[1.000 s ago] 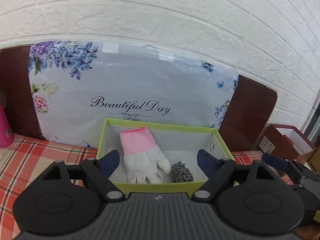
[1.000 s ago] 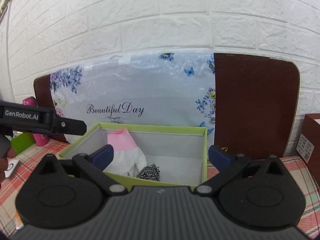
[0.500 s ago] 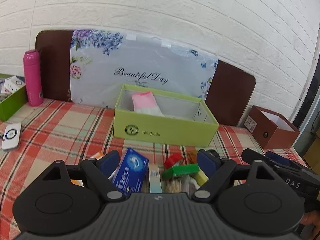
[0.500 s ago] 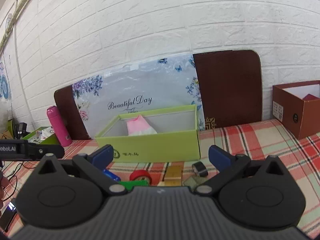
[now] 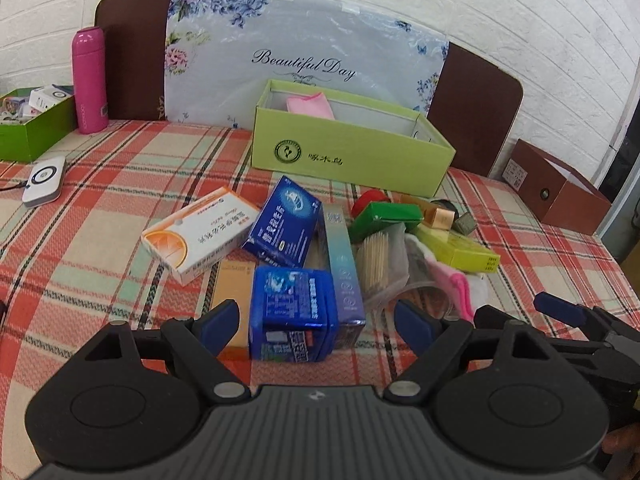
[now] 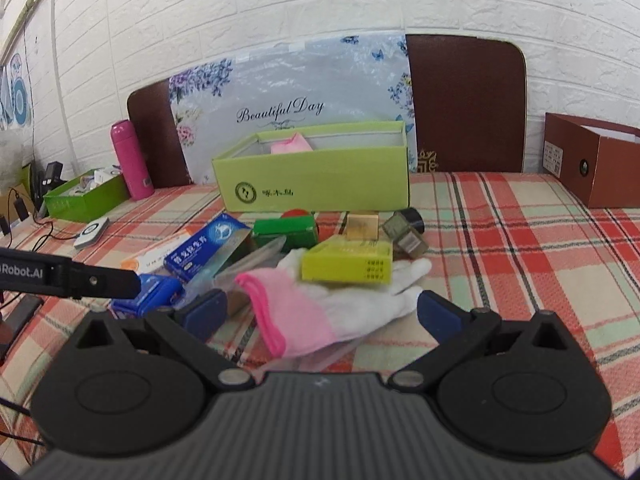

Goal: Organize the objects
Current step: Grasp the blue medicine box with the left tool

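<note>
1. Covering the whole lower frame in both views, the checked tablecloth carries everything; the flowered board leans on the brick wall at the top, probably only as a backdrop.
2. The green box stands open at upper centre with a pink cuff showing over its rim, so it seems to be the place where sorted things go.
3. The heap of small things lies in front of the box, mid-frame, close enough for short carries: an orange-and-white carton, a blue carton, a yellow-green carton.
4. The left gripper has its jaws wide and empty, framing a dark blue pack at lower centre, likely its next pick.
5. The right gripper is likewise wide with nothing clamped; a white glove with a pink cuff lies between its fingers, under the yellow-green carton's edge, which could slide when the glove is pulled.
6. A pink bottle stands at the upper left, apart from the heap.
</note>
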A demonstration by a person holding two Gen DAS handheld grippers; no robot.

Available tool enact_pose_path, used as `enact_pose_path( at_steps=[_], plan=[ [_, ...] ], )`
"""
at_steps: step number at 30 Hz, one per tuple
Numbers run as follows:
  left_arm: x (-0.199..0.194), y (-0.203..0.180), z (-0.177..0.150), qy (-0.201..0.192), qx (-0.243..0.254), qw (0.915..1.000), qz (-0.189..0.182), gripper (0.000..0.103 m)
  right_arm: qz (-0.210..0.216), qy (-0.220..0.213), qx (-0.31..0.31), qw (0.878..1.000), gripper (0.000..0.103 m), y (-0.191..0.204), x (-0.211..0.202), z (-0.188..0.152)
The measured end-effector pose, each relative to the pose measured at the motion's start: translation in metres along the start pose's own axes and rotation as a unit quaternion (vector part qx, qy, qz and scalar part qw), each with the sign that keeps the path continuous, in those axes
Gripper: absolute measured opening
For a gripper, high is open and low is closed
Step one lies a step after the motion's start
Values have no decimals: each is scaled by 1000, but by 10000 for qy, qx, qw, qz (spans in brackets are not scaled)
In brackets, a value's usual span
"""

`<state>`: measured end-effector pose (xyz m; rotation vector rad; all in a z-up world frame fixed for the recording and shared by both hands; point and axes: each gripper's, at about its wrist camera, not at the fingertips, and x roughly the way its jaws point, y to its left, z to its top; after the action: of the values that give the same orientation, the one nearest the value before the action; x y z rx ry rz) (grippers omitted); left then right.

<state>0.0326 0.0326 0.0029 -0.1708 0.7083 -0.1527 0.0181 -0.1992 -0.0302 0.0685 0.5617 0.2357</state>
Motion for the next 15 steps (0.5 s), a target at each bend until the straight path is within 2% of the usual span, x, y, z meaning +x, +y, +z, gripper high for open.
enact_pose_path(
  at_steps=[9, 15],
  plan=[
    [6, 12, -7, 126, -162, 9997, 130, 88, 2, 572, -13, 9984, 103, 16, 21, -21],
    [15, 7, -4, 118, -26, 9999, 113, 88, -182, 668, -121, 9975, 103, 31, 46, -24]
  ],
)
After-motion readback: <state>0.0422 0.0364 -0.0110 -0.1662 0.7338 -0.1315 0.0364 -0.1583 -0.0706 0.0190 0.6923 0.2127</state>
